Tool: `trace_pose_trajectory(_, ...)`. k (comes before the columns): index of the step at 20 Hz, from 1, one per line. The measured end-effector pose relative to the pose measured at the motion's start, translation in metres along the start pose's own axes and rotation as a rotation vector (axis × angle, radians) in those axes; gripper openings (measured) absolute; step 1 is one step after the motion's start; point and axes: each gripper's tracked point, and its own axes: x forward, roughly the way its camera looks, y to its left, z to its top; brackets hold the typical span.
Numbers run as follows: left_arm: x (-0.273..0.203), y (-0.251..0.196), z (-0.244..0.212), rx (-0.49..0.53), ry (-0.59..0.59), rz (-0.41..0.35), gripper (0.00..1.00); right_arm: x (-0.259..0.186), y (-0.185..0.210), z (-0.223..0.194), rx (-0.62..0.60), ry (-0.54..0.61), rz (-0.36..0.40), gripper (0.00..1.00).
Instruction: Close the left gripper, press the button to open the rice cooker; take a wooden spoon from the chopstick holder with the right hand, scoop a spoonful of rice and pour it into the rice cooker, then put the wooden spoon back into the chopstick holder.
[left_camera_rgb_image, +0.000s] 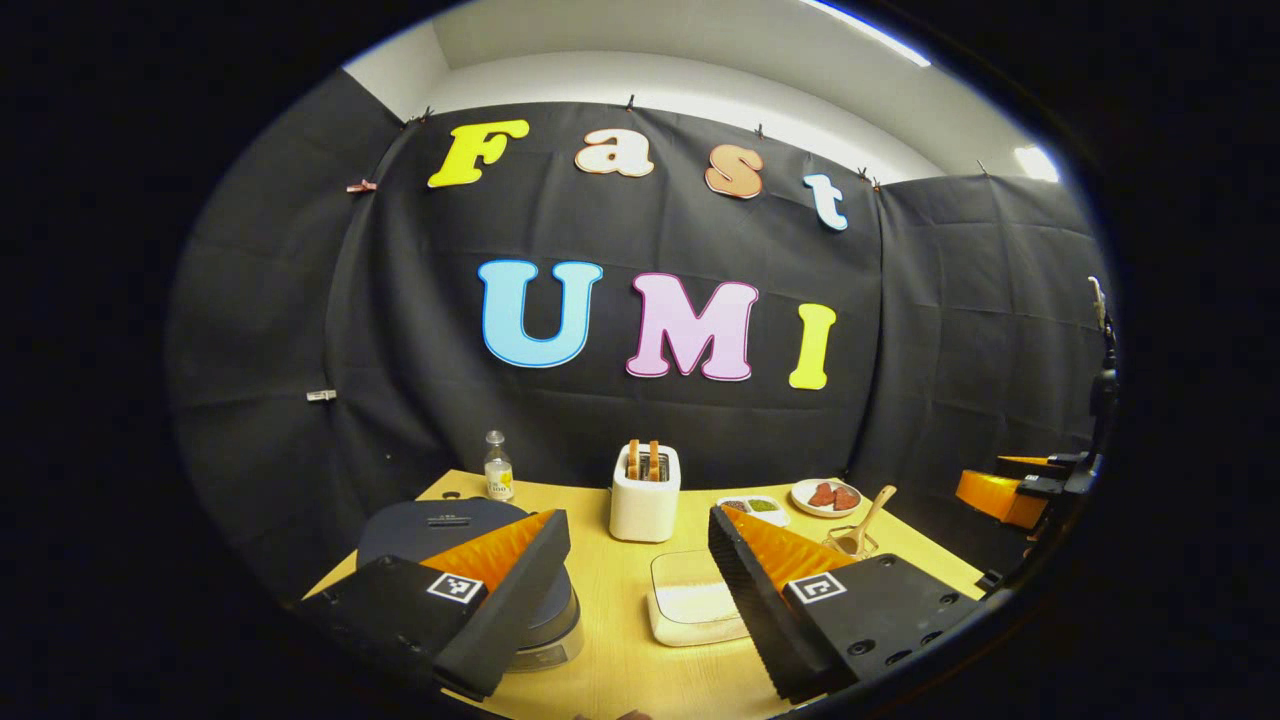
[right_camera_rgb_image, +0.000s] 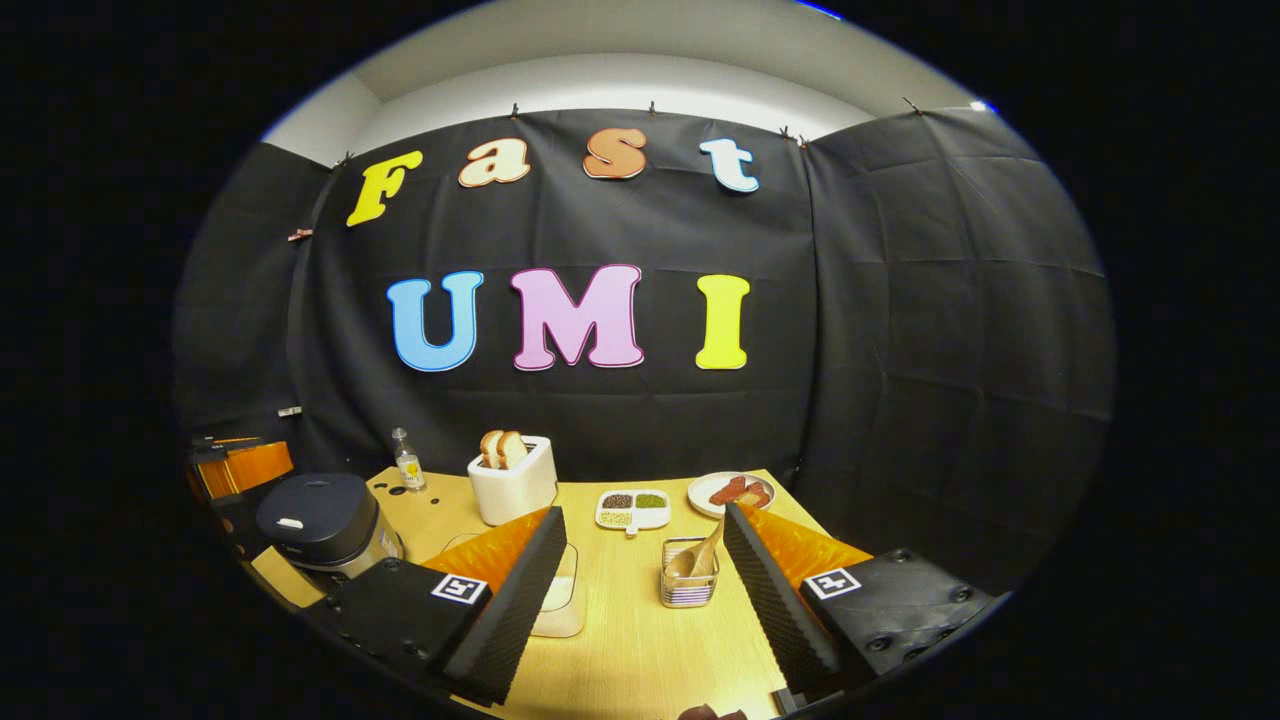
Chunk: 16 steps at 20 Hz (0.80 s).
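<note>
Dark rounded rice cooker (right_camera_rgb_image: 322, 520) sits lid-down at nine o'clock on the yellow wooden tabletop (right_camera_rgb_image: 640, 640). Left hand-held gripper (left_camera_rgb_image: 640, 590) and right hand-held gripper (right_camera_rgb_image: 640, 590) both gape, released. Right gripper view reveals the wire chopstick holder (right_camera_rgb_image: 688, 585) with its pale wooden spoon (right_camera_rgb_image: 700, 560) at twelve o'clock.

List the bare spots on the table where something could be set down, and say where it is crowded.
Free: the near table strip in front of the chopstick holder, and the patch between the toaster and the rice cooker. Crowded: the far edge, where the bottle, toaster, divided dish and plate line up; the clear container takes the middle.
</note>
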Motion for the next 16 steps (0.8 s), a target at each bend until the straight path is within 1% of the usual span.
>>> trace_pose_trajectory(8,-0.014,0.003,0.001,-0.008,-0.010,0.112,0.95,0.002,-0.023,0.005,0.035,-0.021,0.001,0.99)
trace_pose_trajectory(12,-0.017,0.002,0.001,-0.009,-0.011,0.152,0.95,0.004,-0.037,0.005,0.051,-0.026,-0.009,0.99)
trace_pose_trajectory(13,-0.017,-0.001,0.002,0.003,-0.008,0.154,0.95,0.003,-0.042,0.003,0.052,-0.027,-0.017,0.99)
trace_pose_trajectory(15,-0.017,-0.012,0.001,0.043,-0.004,0.145,0.95,0.003,-0.063,-0.003,0.045,-0.030,-0.086,0.99)
trace_pose_trajectory(16,-0.018,-0.014,0.003,0.045,-0.013,0.150,0.95,0.002,-0.067,-0.008,0.049,-0.023,-0.097,0.99)
